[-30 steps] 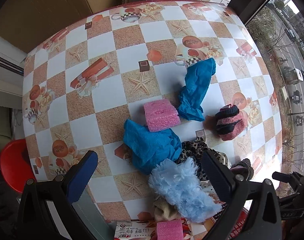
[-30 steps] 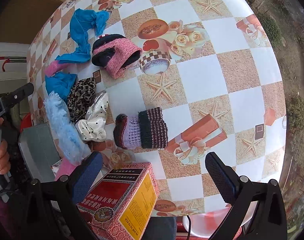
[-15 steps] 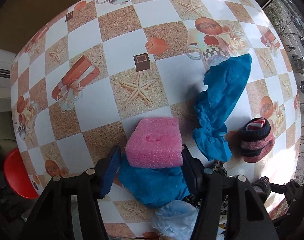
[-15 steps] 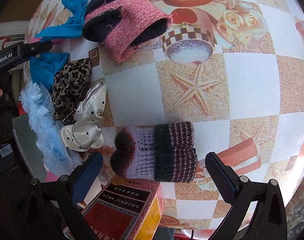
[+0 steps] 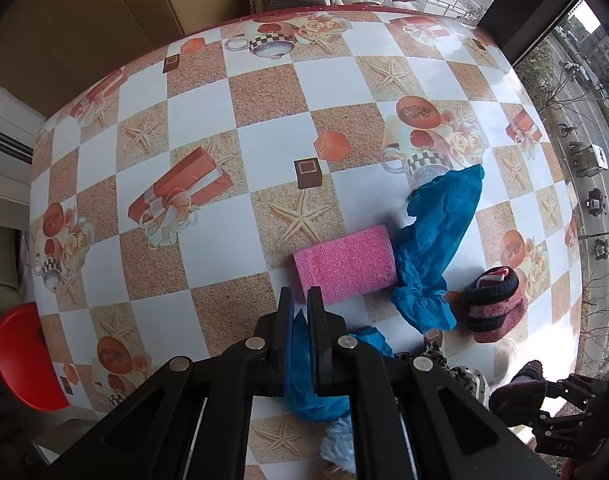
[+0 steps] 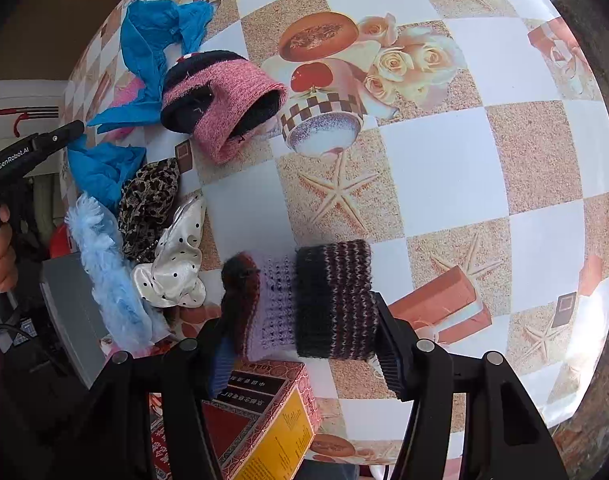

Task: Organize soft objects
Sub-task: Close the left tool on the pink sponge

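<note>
Knit cuff (image 6: pixel 304 300) lies on the bench (image 6: pixel 444 168) between our right gripper (image 6: pixel 304 354) jaws, clenched on its squashy ends; left gripper (image 5: pixel 300 312) jaws pinch limp blue cloth (image 5: pixel 304 384).

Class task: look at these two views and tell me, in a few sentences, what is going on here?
A person sorts soft items on a patterned table using two handheld grippers. The left gripper is shut on a blue cloth, beside a pink sponge. The right gripper is closed around a striped knit cuff, above a red box. Other soft items lie nearby.
</note>
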The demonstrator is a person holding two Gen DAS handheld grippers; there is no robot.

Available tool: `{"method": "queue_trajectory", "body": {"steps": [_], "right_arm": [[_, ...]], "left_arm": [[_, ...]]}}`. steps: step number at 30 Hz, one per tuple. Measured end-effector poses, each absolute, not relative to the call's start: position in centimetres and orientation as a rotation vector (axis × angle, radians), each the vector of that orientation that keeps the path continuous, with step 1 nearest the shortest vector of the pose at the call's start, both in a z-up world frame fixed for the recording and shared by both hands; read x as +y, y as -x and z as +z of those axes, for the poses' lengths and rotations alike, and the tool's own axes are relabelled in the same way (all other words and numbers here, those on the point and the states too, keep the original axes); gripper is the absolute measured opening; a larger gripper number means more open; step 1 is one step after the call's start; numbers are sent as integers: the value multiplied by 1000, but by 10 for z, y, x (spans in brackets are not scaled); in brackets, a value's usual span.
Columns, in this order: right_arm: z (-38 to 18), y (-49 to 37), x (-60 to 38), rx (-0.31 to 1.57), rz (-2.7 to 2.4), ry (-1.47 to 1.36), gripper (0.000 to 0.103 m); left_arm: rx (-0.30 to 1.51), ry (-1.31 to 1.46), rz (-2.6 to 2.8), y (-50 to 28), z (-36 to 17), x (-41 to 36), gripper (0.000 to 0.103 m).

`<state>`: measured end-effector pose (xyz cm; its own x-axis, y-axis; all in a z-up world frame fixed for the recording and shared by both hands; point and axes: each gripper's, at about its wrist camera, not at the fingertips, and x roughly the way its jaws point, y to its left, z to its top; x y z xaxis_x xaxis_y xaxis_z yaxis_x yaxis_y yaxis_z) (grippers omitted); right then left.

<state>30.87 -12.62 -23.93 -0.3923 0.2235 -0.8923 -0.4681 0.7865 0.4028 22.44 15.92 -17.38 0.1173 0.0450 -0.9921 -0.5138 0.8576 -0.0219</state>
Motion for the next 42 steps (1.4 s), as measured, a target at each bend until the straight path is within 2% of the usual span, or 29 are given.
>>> {"method": "queue_trajectory", "body": {"steps": [1, 2, 3, 4, 5, 13, 16, 38, 42], "right_arm": [[-239, -310, -129, 1830, 749, 178, 61], [-237, -311, -133, 1829, 750, 172, 61], [-235, -312, -136, 1827, 751, 167, 61], [-234, -313, -139, 1826, 756, 160, 61], [-233, -313, -141, 1827, 760, 156, 61], [-227, -294, -144, 1837, 761, 113, 61], [-223, -293, -147, 1836, 759, 98, 61], [-222, -296, -150, 1850, 766, 70, 61], [-223, -294, -150, 1852, 758, 70, 61]], "left_arm": [[1387, 373, 412, -228, -170, 156, 19], [1369, 332, 397, -233, -167, 150, 41], [1354, 291, 381, -237, -164, 146, 55], [1344, 250, 364, -239, -160, 142, 79], [1345, 225, 352, -244, -159, 133, 83], [1507, 559, 565, -262, -207, 177, 83], [1551, 543, 594, -271, -223, 178, 83], [1496, 501, 445, -296, -217, 142, 84], [1549, 487, 493, -293, -233, 148, 84]]}}
